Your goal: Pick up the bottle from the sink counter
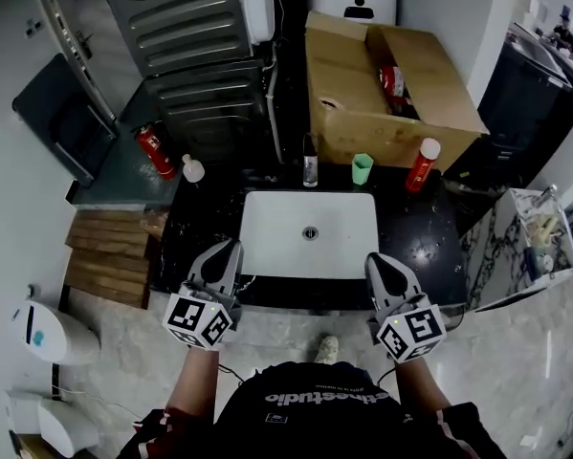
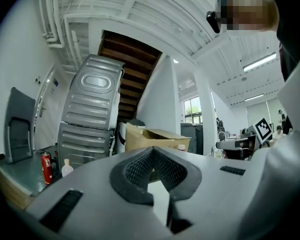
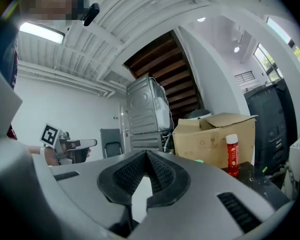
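Along the back of the black sink counter (image 1: 415,237) stand a red bottle with a white cap (image 1: 422,164), a slim dark bottle (image 1: 310,163) and a small clear bottle with a white cap (image 1: 192,168). The red bottle (image 3: 232,155) also shows in the right gripper view, the clear bottle (image 2: 66,168) in the left gripper view. My left gripper (image 1: 232,247) hovers over the counter's near edge at the sink's left corner, shut and empty. My right gripper (image 1: 375,260) is at the sink's right corner, also shut with nothing in it. Both are well short of the bottles.
A white sink basin (image 1: 310,233) fills the counter's middle. A green cup (image 1: 362,168) stands between the dark and red bottles. An open cardboard box (image 1: 386,89) sits behind them. A red fire extinguisher (image 1: 155,151) stands at the far left, beside a grey appliance (image 1: 195,55).
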`<state>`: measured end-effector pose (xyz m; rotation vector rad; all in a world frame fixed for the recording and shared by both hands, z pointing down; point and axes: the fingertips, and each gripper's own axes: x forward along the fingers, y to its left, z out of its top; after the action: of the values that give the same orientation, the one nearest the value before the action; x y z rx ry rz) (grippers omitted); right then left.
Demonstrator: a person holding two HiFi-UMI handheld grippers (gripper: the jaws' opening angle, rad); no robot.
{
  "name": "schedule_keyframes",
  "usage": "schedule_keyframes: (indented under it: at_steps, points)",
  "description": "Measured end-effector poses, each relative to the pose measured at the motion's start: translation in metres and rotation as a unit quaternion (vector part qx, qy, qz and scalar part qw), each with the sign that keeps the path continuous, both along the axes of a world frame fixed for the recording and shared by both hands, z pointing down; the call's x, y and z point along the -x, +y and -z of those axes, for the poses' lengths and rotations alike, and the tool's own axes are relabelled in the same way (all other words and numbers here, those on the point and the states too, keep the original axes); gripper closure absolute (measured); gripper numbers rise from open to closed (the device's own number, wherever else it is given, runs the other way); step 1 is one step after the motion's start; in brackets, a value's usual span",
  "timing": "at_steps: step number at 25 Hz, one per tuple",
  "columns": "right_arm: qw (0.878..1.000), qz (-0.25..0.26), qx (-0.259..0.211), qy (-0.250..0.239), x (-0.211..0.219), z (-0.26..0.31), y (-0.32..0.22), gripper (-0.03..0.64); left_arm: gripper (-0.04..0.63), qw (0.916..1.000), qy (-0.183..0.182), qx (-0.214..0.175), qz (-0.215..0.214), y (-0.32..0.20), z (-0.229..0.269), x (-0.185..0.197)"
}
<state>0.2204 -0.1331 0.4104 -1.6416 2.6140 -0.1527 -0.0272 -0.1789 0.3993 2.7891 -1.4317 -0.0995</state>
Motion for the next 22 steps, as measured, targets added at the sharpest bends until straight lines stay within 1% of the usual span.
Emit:
schedule_keyframes:
  at_steps: [4, 8, 14, 22]
  points:
    - [1.000, 0.015, 0.006, 0.000, -0.012, -0.002, -0.040, 0.578, 0.581, 0.9995, -0.019, -0.004, 0.025, -0.031, 0.002, -0.010]
    - [0.999, 0.030, 0.017, -0.005, -0.005, -0.009, -0.070, 0.578, 0.581, 0.9986, -0.021, 0.006, 0.048, -0.053, -0.003, 0.000]
    - [0.998, 0.058, 0.023, -0.007, 0.025, -0.014, -0.109, 0.578, 0.581, 0.9973, -0.017, 0.016, 0.070, -0.082, -0.011, 0.023]
    - [0.996, 0.088, 0.028, -0.007, 0.082, -0.015, -0.154, 0.578, 0.580, 0.9945, -0.017, 0.023, 0.101, -0.127, -0.018, 0.074]
